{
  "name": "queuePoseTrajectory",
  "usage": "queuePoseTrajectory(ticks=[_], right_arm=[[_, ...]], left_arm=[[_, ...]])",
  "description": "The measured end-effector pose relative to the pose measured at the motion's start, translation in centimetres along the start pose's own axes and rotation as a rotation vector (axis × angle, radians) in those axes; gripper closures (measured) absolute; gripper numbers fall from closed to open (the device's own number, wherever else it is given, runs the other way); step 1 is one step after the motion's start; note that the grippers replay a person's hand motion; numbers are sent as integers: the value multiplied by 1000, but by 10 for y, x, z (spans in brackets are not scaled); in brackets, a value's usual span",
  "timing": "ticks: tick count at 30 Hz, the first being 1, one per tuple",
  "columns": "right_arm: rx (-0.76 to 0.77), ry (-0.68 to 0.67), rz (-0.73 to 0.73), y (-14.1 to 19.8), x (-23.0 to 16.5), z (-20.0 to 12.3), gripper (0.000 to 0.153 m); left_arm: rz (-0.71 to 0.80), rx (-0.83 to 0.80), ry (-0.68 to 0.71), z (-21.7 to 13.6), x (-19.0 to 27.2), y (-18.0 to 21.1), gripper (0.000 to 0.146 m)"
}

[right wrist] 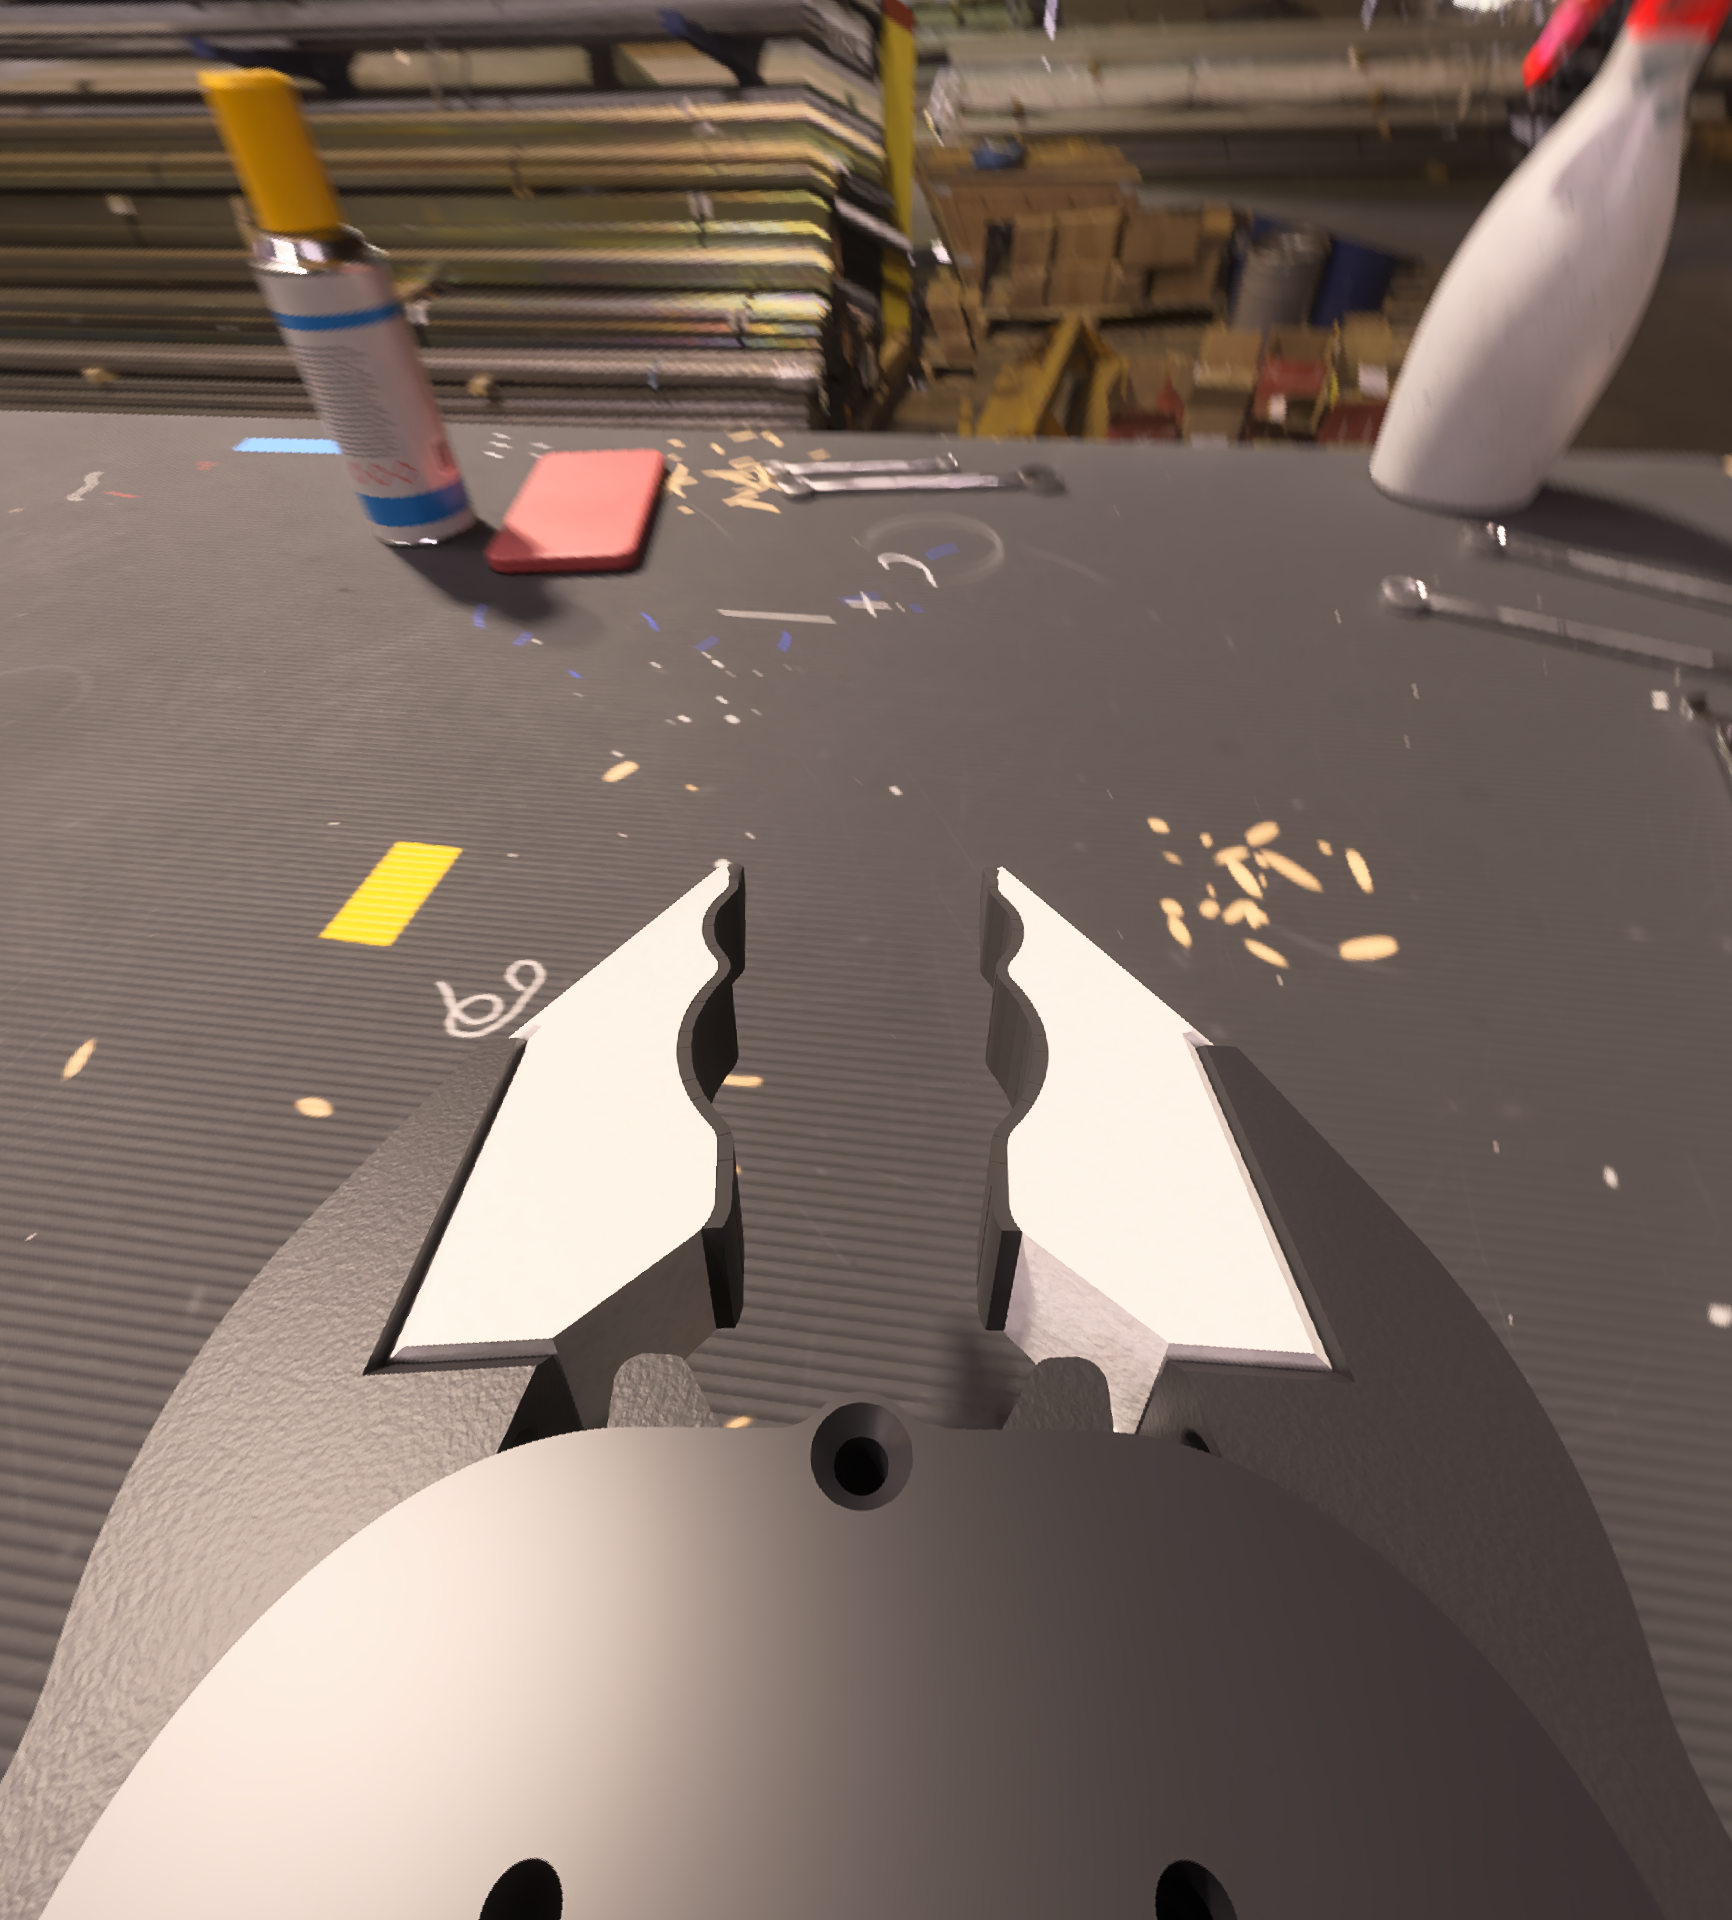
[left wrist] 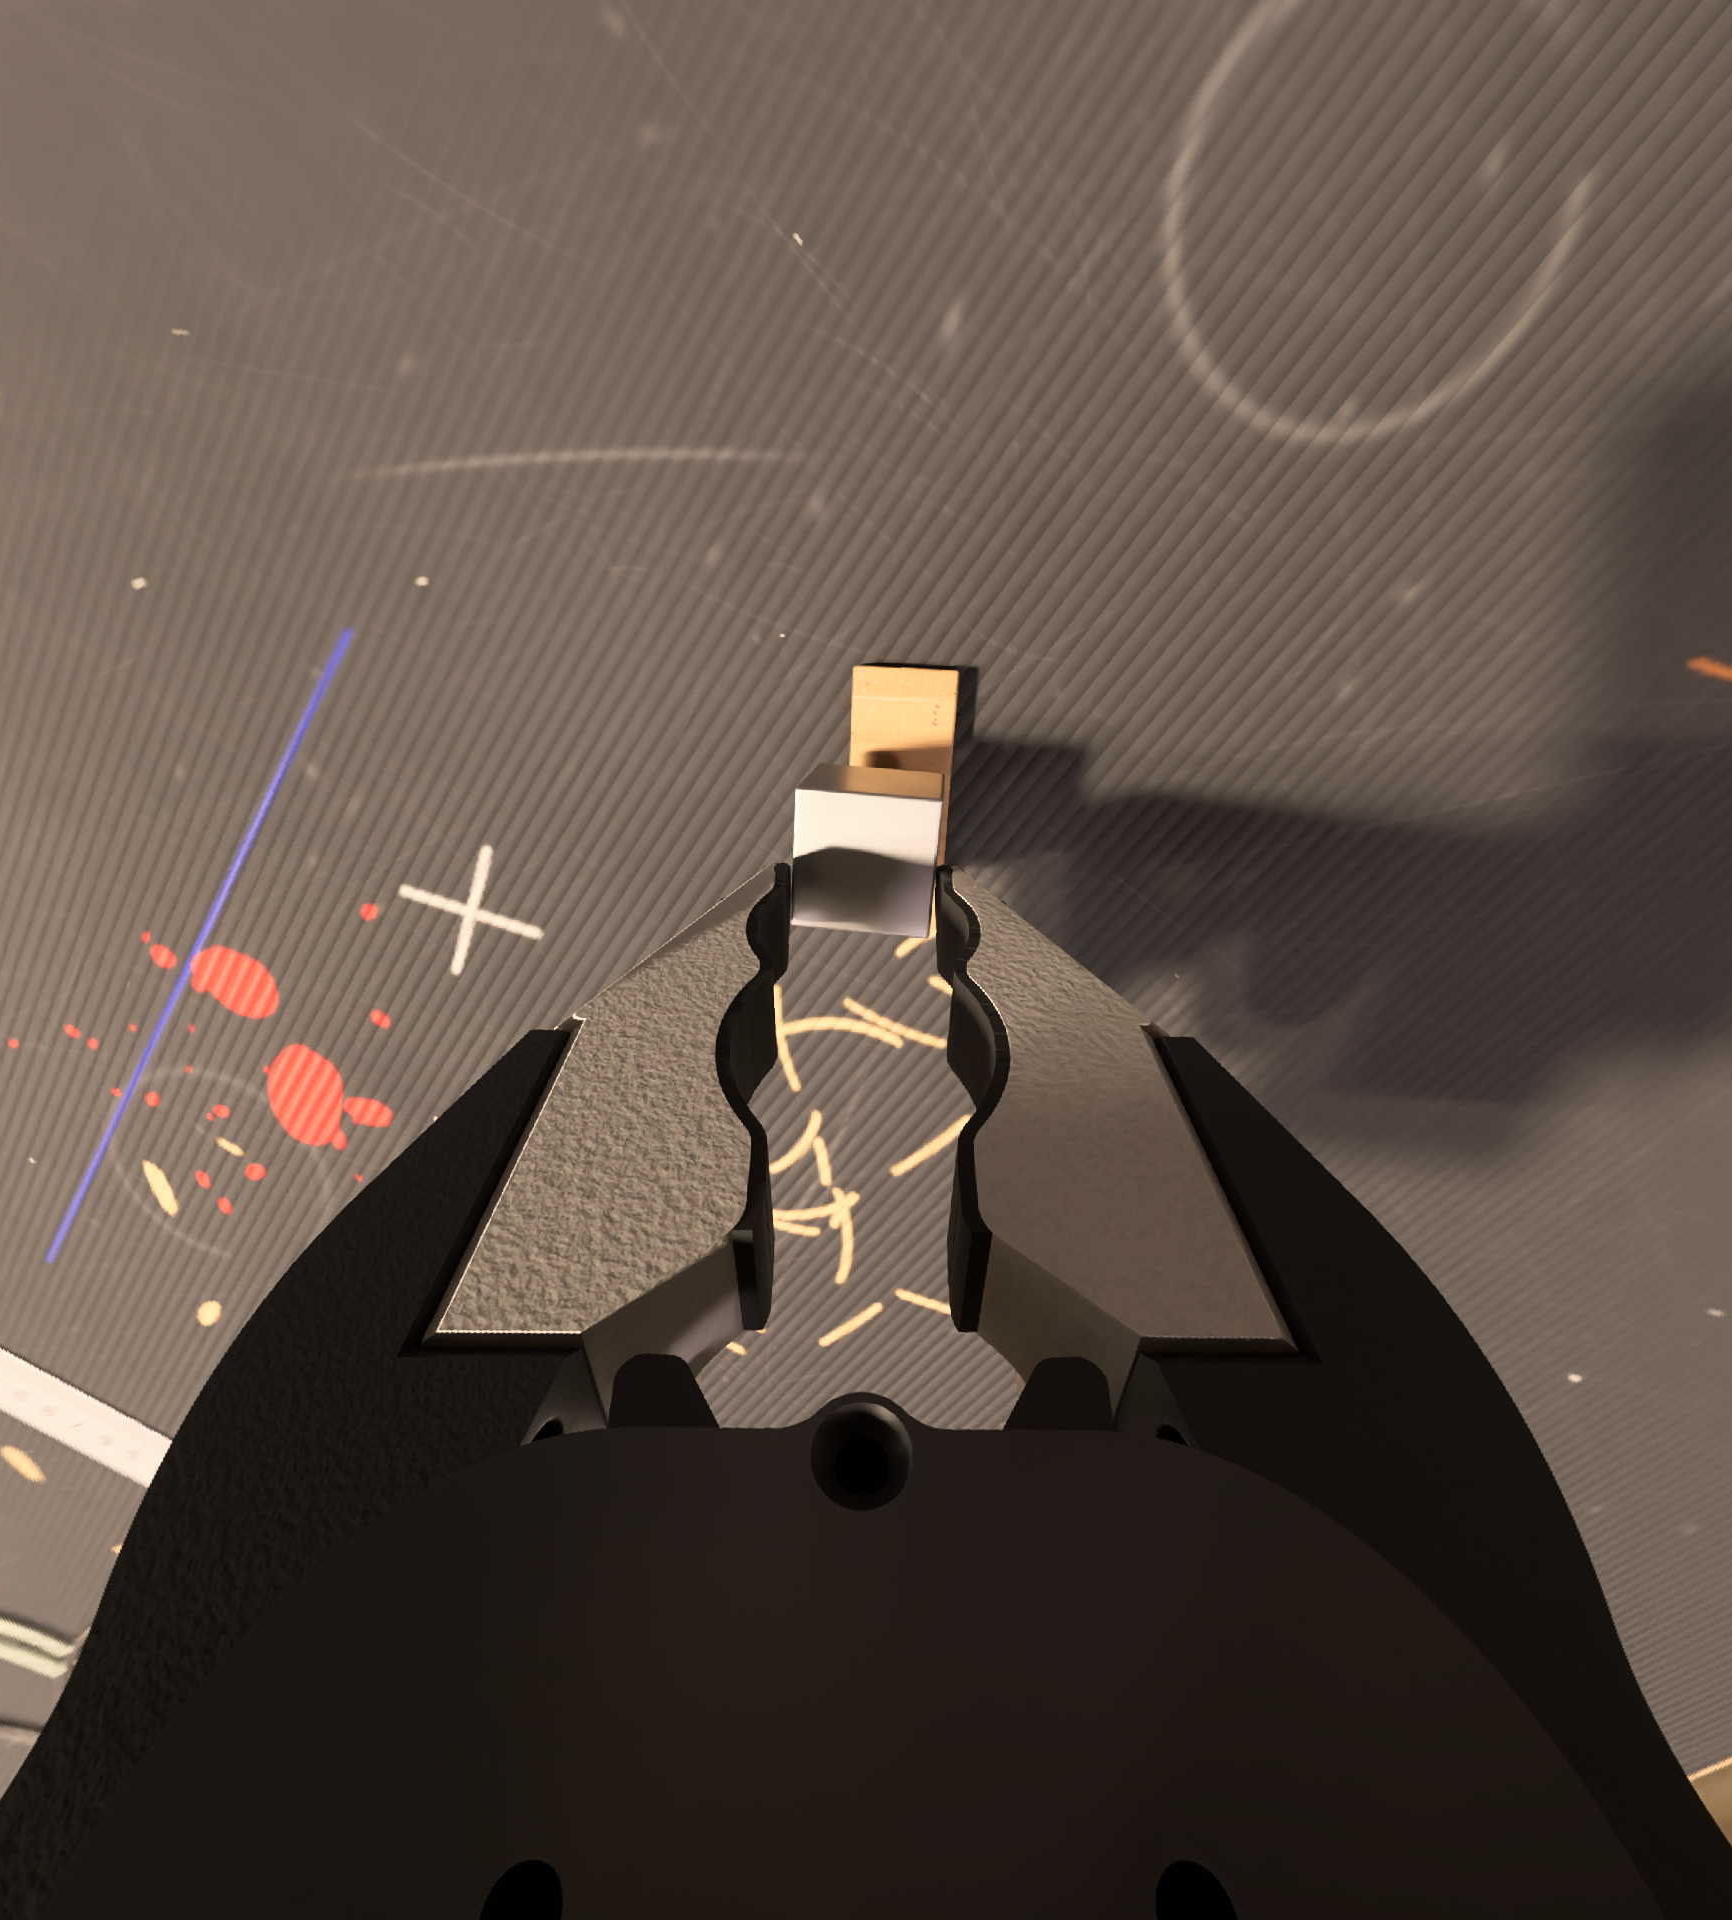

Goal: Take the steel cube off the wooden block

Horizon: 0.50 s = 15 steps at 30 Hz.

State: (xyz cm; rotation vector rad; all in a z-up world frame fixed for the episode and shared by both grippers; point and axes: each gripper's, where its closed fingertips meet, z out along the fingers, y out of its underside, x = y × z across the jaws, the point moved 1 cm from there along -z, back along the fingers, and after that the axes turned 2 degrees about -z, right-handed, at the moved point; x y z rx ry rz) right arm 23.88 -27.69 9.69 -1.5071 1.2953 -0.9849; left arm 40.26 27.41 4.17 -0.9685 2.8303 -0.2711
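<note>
In the left wrist view my left gripper [left wrist: 862,894] is shut on the shiny steel cube [left wrist: 867,857], which sits between the two fingertips. The light wooden block [left wrist: 906,707] stands on the dark grey mat just beyond the cube, and the cube hides its lower part. I cannot tell whether the cube still touches the block. In the right wrist view my right gripper [right wrist: 862,883] is open and empty above the mat; neither cube nor block shows there.
In the right wrist view a spray can with a yellow cap [right wrist: 342,312] and a red flat case [right wrist: 581,509] stand far left. A white bowling pin [right wrist: 1537,281] stands far right. Wrenches [right wrist: 903,478] [right wrist: 1589,634] lie at the back and right.
</note>
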Motion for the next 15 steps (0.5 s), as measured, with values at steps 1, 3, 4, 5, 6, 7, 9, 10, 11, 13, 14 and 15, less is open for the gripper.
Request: queuePoseTrajectory(ticks=[1, 3, 4, 5, 6, 7, 9, 10, 11, 13, 14, 15], right_arm=[[27, -17, -38, -6, -8, -3, 108], [102, -88, -131, -22, -35, -10, 108], [140, -147, -179, -29, -55, -14, 108], [178, -218, -218, -35, -76, -18, 109], [213, -305, -231, -40, -99, -21, 111], [238, -406, -210, -44, -123, -24, 116], [239, -570, -136, -51, -162, -24, 122], [233, -645, -119, -55, -181, -21, 122], [224, -701, -125, -58, -198, -17, 119], [202, -779, -206, -64, -228, -4, 112], [201, -809, -265, -68, -242, 3, 110], [208, -830, -317, -71, -252, 8, 108]], left_arm=[[-27, 44, 18, -9, -2, -1, 118], [-114, 182, 101, -34, -2, -5, 118], [-167, 278, 161, -49, -1, -9, 119], [-219, 378, 236, -65, 4, -13, 119], [-265, 475, 348, -81, 14, -18, 119], [-314, 566, 482, -98, 26, -23, 119], [-434, 683, 704, -122, 53, -35, 119], [-483, 701, 816, -131, 71, -42, 119], [-512, 711, 921, -137, 89, -49, 119], [-555, 712, 1074, -141, 128, -67, 119], [-565, 695, 1132, -141, 146, -76, 119], [-576, 680, 1189, -140, 160, -84, 119]])
